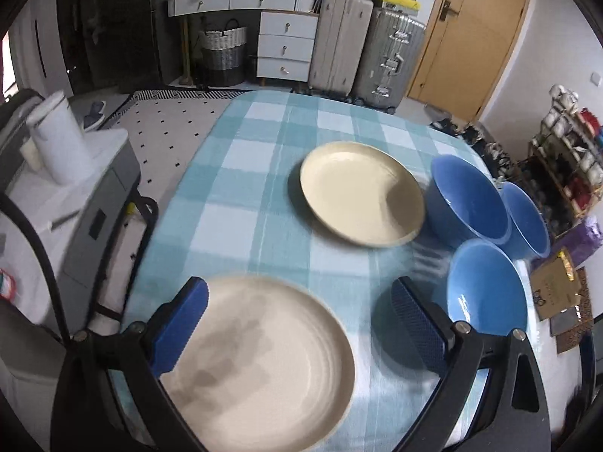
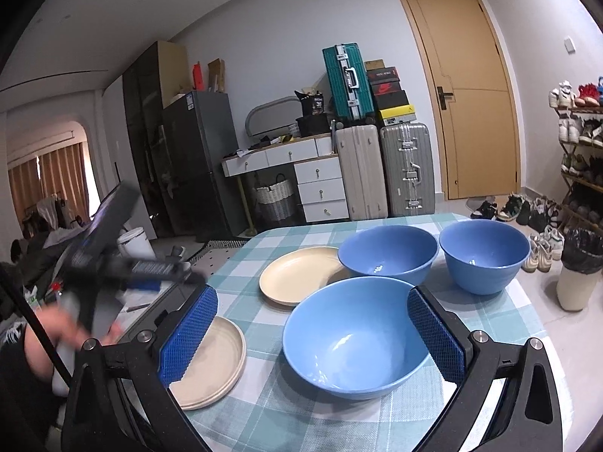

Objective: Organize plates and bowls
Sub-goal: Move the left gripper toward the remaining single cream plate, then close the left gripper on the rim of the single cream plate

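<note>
Nothing is sorted yet, as I judge it. In my left view my left tongs (image 1: pixel 299 324) gape wide and empty above the near plate (image 1: pixel 264 369) at lower left; the far plate (image 1: pixel 361 194) lies apart at centre on the bench (image 1: pixel 241 196). In my right view my right tongs (image 2: pixel 312 335) are spread wide around the near bowl (image 2: pixel 354 335), not touching it. Two more bowls (image 2: pixel 388 248) (image 2: pixel 484 256) sit separately at upper right. Stacking both plates and nesting three bowls remains.

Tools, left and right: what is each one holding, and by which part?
Nothing is held. The left tool is open over a plate; the right tool is open around a bowl.
</note>
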Motion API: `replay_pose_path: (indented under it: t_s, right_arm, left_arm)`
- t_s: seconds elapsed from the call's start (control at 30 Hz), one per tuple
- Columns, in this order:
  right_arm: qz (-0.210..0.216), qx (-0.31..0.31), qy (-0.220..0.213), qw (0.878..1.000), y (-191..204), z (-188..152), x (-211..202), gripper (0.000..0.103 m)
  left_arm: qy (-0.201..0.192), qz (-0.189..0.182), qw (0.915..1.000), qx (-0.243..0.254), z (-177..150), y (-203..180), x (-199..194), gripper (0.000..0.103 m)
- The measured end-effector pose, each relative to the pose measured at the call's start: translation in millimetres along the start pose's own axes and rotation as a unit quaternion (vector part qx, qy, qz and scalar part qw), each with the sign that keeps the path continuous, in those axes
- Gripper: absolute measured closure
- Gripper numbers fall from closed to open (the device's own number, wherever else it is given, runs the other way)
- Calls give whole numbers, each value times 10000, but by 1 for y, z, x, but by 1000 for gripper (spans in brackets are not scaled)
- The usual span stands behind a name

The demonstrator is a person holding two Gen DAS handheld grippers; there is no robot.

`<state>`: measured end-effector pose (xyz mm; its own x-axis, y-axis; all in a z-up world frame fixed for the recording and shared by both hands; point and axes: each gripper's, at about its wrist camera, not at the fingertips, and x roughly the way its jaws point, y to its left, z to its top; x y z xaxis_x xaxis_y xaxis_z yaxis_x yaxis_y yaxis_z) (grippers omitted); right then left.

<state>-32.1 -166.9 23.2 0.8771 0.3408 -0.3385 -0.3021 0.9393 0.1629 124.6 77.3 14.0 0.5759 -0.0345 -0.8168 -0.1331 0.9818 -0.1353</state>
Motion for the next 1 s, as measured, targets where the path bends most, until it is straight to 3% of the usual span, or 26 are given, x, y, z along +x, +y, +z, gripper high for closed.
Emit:
replay_pose_path:
  t_s: [0.2, 0.37, 0.43, 0.53, 0.7, 0.87, 0.97, 1.0]
  right_arm:
    - [87, -79, -136, 9998, 0, 0, -9, 1]
    - [254, 56, -99, 9996, -6, -1, -10, 1]
    - [298, 114, -73, 9995, -9, -2, -9, 1]
    - [351, 146, -44, 9993, -12, -2, -8, 1]
    - [454, 208, -79, 9987, -15, -1, -11, 1]
    - [490, 203, -66, 9986, -17, -2, -13, 0]
    - [512, 181, -63, 9985, -16, -1, -14, 0]
    - [551, 179, -66, 9983, -16, 0, -14, 0]
  left_arm:
    - [603, 28, 9981, 100, 66, -4, 55, 5]
    - [1087, -348, 9934, -88, 98, 3, 113, 8]
    - [1290, -556, 9900, -81, 105, -1, 132, 8]
    - [1476, -534, 9876, 56, 108, -12, 154, 8]
    - [1647, -80, 9861, 220, 105, -20, 183, 14]
    - [1765, -399, 9834, -144, 104, -9, 201, 15]
    - [1926, -410, 9804, -32, 101, -10, 209, 27]
    - [1972, -406, 9795, 3, 100, -11, 211, 41]
